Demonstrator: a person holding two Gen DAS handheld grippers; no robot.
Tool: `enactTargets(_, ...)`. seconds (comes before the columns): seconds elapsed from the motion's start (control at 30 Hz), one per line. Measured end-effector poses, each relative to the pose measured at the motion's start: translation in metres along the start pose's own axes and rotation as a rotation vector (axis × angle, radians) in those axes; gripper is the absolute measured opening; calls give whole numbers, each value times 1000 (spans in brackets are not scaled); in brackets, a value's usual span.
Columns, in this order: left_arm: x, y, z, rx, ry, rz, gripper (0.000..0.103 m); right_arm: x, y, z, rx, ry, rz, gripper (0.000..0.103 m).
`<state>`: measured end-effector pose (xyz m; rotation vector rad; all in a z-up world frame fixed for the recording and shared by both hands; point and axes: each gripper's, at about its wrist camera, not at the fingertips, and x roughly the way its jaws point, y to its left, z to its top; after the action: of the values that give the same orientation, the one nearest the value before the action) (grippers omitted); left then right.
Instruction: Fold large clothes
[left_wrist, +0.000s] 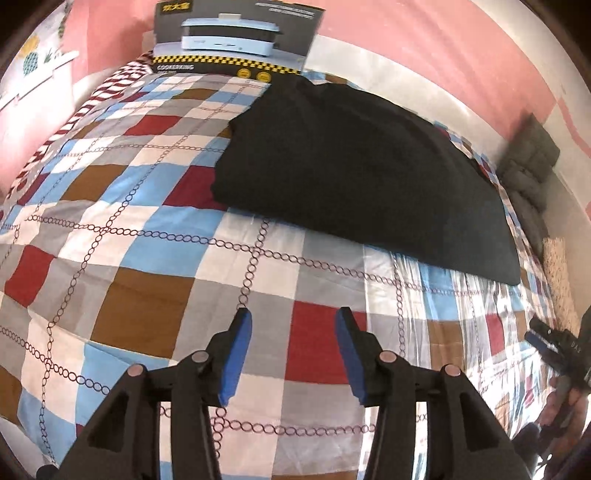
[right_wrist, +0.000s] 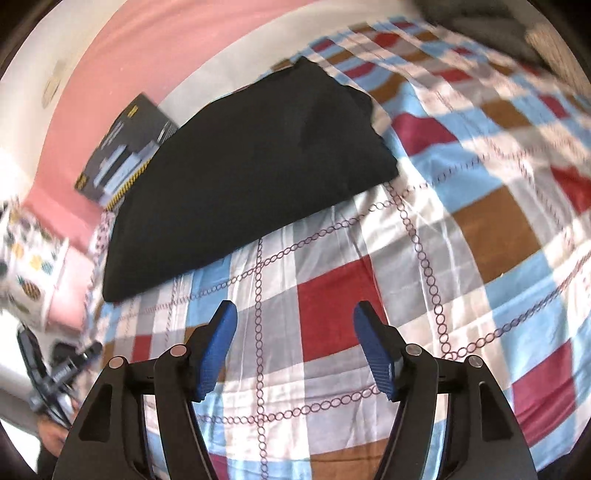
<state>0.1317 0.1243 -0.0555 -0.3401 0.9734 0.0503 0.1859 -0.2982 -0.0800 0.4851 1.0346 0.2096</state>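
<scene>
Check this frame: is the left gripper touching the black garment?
Apart. In the left wrist view the left gripper stands open with nothing between its fingers, and a broad stretch of checked bedspread separates them from the folded black garment.

Both views ride on hand-held tools and look forward and steeply down along the two blue-padded fingers onto a bed with a checked cover (left_wrist: 147, 229). The left wrist view sits behind the left tool (left_wrist: 293, 354), facing the pink wall and a printed box (left_wrist: 236, 37) at the far edge, with the folded black garment (left_wrist: 351, 173) ahead and to the right. The right wrist view sits behind the right tool (right_wrist: 295, 347), rolled, so the same garment (right_wrist: 240, 166) lies ahead and to the left and the box (right_wrist: 122, 162) leans at the left. Each view catches the other tool at its edge: the right tool (left_wrist: 546, 341) low right, the left tool (right_wrist: 62, 373) low left. Both are close to the cover.
</scene>
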Motion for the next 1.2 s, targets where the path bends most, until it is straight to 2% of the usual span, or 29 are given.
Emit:
enactTargets(0.1,3,5,7,-28,-6,-9,59,4,-10,5,48,-1,21,67)
enactTargets(0.23,13,15,22,-56,-15,-16,61,12,-25,16,101,1,42,71)
enactTargets(0.4,32,34,50,-105,-35,-23,66,27,-50,40,174,-3,59,73)
enactTargets(0.57,60,58,84,-158,-38,-31,69,42,-75,65,267,-15,115,76)
enactTargets(0.63,75,67,93,-196,-25,-57,71,49,-81,72,289,-18,138,76)
enactTargets(0.7,86,72,98,-233,-20,-92,78,58,-85,79,313,-17,170,76)
enactTargets(0.87,110,75,105,-301,-14,-170,88,77,-87,91,365,-24,265,77)
enactTargets(0.93,120,75,110,-318,-6,-200,89,86,-87,101,377,-23,280,83)
enactTargets(1.0,129,74,114,-333,-3,-225,93,94,-89,109,389,-20,286,86)
enactTargets(1.2,143,67,127,-323,-31,-214,95,109,-92,127,425,-32,275,86)
